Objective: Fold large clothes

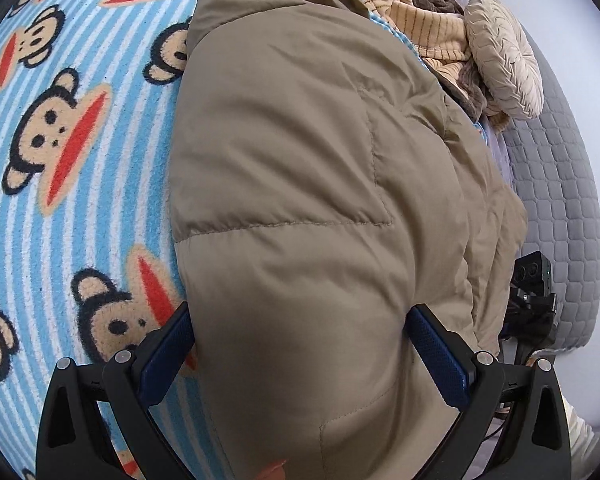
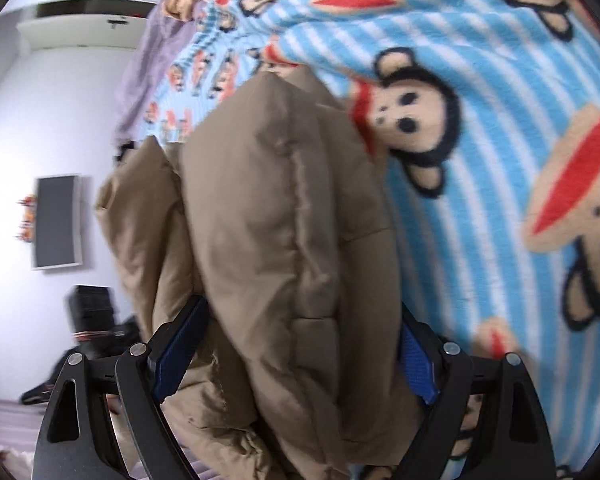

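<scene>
A puffy tan jacket [image 1: 300, 140] lies in a thick folded bundle on the blue striped monkey-print blanket [image 1: 60, 160]. My left gripper [image 1: 302, 316] straddles its near end, and both blue pads [image 1: 168, 360] press into the padding with the jaws wide. In the right wrist view the same jacket [image 2: 268, 200] bulges up between the fingers of my right gripper [image 2: 302, 312], folded in several layers, with the jaws also wide and closed on the bulk. The blanket [image 2: 500, 160] spreads to its right. Black parts of the other gripper [image 1: 532, 300] show past the jacket's right edge.
A round cream pleated cushion [image 1: 504, 56] and a yellow striped cloth [image 1: 428, 28] lie at the bed's far right. A grey quilted cover [image 1: 560, 200] runs along the bed's edge. Beyond the bed are a white wall with a dark panel [image 2: 58, 222] and black items [image 2: 92, 312] on the floor.
</scene>
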`<act>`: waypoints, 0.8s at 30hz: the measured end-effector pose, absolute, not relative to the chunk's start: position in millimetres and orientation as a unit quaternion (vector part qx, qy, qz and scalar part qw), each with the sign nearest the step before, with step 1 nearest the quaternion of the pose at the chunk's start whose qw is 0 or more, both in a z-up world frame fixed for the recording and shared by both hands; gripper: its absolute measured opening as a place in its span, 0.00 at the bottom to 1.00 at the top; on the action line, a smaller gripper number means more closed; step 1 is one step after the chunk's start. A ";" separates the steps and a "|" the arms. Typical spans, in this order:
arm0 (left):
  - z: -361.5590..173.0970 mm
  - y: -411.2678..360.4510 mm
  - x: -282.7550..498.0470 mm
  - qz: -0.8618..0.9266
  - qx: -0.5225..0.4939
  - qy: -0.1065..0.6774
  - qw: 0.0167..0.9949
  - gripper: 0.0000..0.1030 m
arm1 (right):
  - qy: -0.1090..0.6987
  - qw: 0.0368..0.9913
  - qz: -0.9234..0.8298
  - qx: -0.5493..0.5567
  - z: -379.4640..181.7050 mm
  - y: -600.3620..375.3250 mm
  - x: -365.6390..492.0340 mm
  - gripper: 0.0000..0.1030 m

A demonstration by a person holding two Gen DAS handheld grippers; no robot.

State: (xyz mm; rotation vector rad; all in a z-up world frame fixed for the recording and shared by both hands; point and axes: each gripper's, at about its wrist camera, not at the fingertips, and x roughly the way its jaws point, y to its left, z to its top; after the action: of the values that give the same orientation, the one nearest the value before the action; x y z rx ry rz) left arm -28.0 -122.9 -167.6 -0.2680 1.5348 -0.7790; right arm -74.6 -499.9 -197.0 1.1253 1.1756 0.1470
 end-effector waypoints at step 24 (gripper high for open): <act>-190.0 -151.7 -6.9 -0.374 -0.127 0.688 0.609 1.00 | 0.605 0.679 0.130 0.394 -212.4 -485.1 -27.0 1.00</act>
State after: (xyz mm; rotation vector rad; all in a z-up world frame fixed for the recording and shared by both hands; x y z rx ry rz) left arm -6.9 -151.7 -190.0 -0.2922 1.5877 -0.8639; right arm -27.0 -485.1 -212.4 0.8852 1.3585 0.2922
